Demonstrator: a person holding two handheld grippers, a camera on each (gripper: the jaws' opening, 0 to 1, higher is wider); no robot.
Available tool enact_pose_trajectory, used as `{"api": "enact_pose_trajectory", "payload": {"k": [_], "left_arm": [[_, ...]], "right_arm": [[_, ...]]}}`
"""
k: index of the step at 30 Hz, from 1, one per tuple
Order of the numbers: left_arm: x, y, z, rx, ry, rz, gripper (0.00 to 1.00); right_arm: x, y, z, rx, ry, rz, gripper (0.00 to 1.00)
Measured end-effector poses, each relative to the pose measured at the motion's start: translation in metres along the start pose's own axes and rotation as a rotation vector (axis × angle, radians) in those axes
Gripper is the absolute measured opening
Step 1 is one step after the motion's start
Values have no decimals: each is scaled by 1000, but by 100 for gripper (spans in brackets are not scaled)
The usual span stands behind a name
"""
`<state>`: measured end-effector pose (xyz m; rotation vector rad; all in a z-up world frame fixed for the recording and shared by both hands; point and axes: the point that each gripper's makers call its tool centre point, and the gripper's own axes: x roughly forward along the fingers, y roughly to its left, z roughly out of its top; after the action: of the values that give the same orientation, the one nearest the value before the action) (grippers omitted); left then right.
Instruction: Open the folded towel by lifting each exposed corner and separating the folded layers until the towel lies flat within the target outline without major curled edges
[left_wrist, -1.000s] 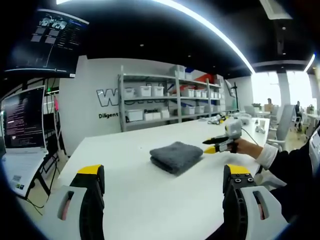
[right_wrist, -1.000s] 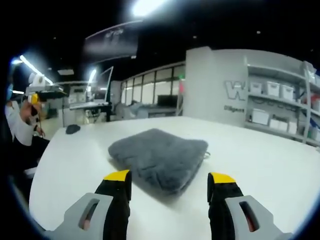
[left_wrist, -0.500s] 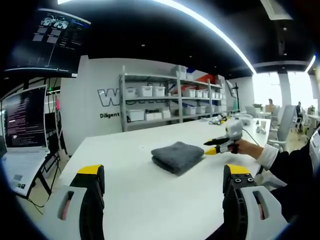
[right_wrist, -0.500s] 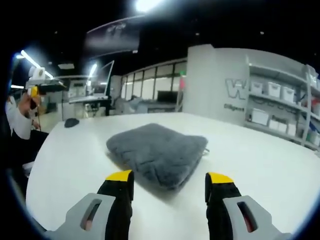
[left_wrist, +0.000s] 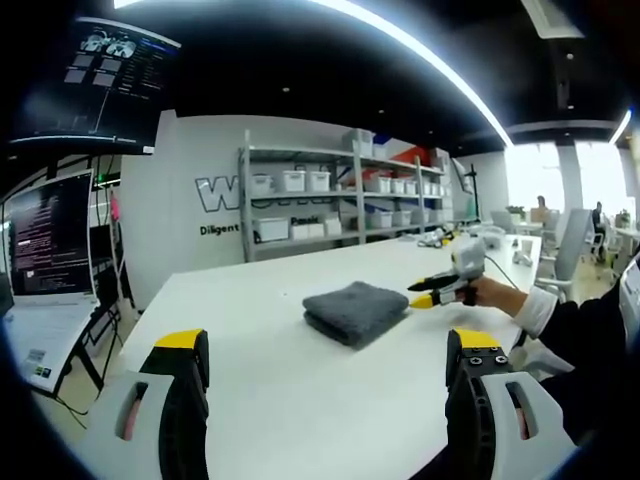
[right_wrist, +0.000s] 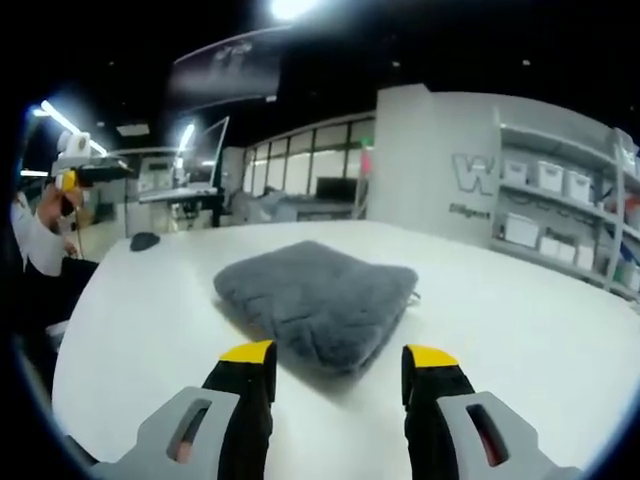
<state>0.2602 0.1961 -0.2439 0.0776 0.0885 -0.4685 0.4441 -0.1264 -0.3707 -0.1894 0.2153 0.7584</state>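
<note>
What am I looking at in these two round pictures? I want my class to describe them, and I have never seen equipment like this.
A person holds a two-jaw tool in each hand, and a fisheye camera rides on each tool. In the left gripper view, the left gripper stands open over a white table, far from a folded grey towel; the right gripper sits just beside that towel. The right gripper view looks along that tool's own yellow-tipped jaws, open, with the towel's near edge just ahead. Neither tool holds anything. Shelves with white bins line the back wall.
</note>
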Motion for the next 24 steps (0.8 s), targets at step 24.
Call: {"api": "enact_pose_trajectory", "payload": {"k": [24], "left_arm": [[1, -2, -1, 12, 7, -8, 97]], "right_arm": [[5, 5, -7, -29, 25, 6, 39]]}}
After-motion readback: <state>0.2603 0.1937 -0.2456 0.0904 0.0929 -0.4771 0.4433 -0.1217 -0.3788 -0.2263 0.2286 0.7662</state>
